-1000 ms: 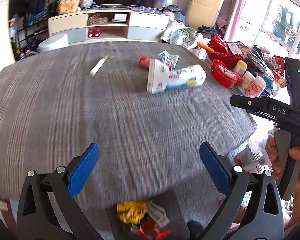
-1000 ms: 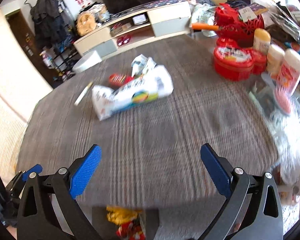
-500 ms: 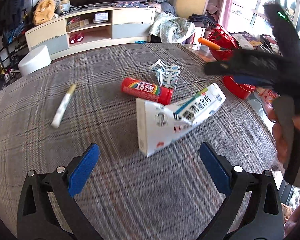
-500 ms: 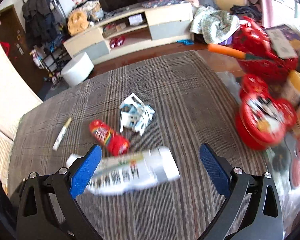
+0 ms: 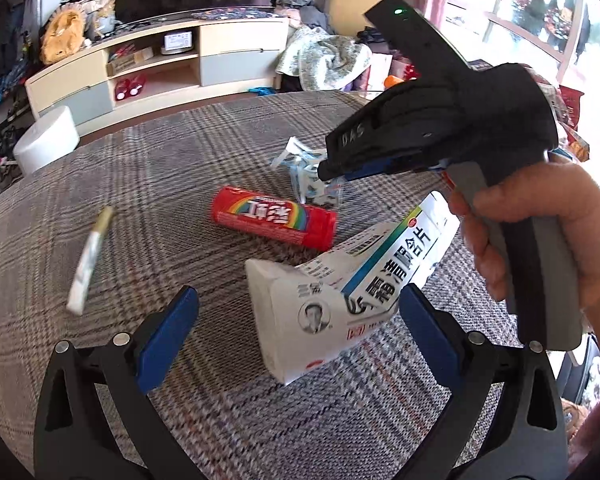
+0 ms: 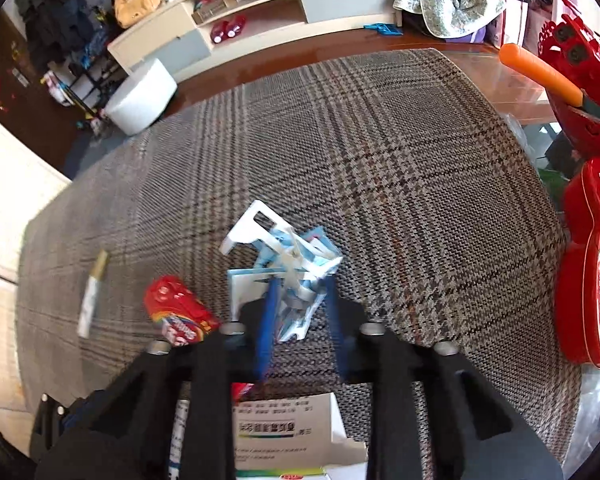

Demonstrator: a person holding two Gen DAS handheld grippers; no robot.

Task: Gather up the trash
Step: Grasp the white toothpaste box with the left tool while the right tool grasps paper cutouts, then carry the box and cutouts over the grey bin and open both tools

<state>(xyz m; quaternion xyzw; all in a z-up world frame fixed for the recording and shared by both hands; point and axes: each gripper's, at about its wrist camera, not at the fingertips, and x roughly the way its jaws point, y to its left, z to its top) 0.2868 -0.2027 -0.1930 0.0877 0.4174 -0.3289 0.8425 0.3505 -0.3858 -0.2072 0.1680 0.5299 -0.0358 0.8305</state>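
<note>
On the checked tablecloth [image 5: 160, 160] lie a crushed white medicine box [image 5: 340, 292], a red tube with a rainbow label [image 5: 274, 218], a thin white stick [image 5: 88, 260] and a crumpled blue-and-white packaging [image 5: 312, 188]. My left gripper [image 5: 298, 334] is open, low over the near end of the white box, which lies partly between its blue pads. My right gripper [image 6: 300, 292], held by a hand [image 5: 540, 232], points down at the crumpled packaging [image 6: 284, 256]. Its jaws are closing, with the packaging pinched between the pads. The red tube [image 6: 178, 314] lies just left of it.
Red tins [image 6: 592, 264] and a red basket [image 6: 580, 60] with an orange handle [image 6: 540, 70] crowd the table's right edge. Beyond the far edge stand a white round stool [image 6: 140, 98] and a low TV cabinet [image 5: 160, 64].
Both grippers moved forward over the table toward the trash. The right gripper went from wide open to closed around the crumpled packaging. The left stayed open.
</note>
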